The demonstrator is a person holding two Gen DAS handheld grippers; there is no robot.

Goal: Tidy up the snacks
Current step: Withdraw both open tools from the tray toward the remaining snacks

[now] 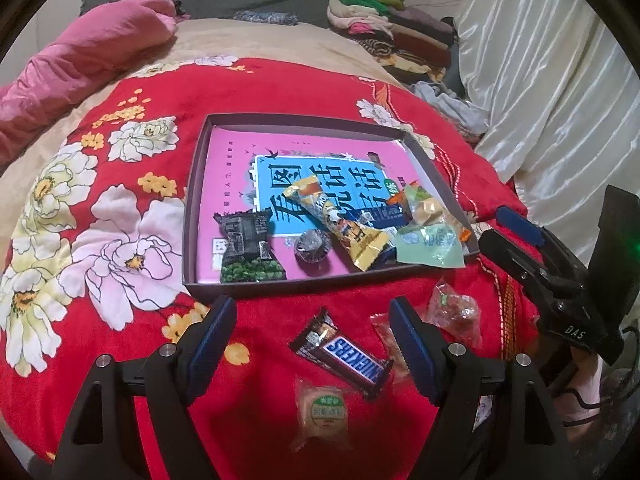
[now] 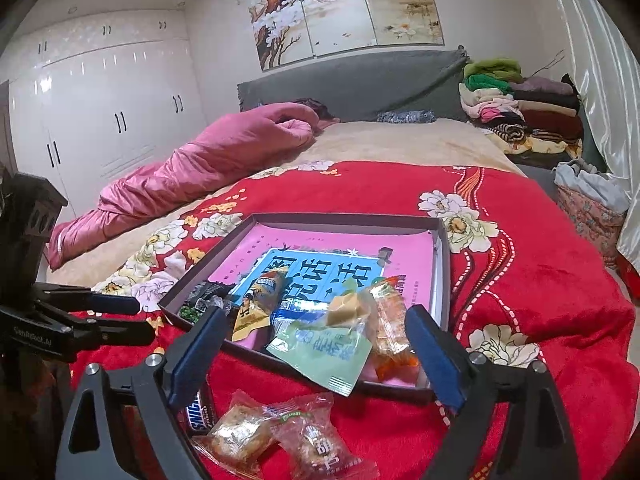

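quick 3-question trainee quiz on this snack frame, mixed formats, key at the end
1. True or false: the Snickers bar already lies inside the shallow box.
2. Multiple choice: how do the left tongs stand? A) shut on a snack B) open with nothing pressed between the pads C) out of view
3. Fill in: the pale green packet hangs over the box's near ____.

Key
1. False: it lies on the red floral blanket, in front of the box.
2. B: the Snickers bar shows in the gap, but no pad presses on it.
3. Rim: it lies partly in the box, its corner out over the blanket.
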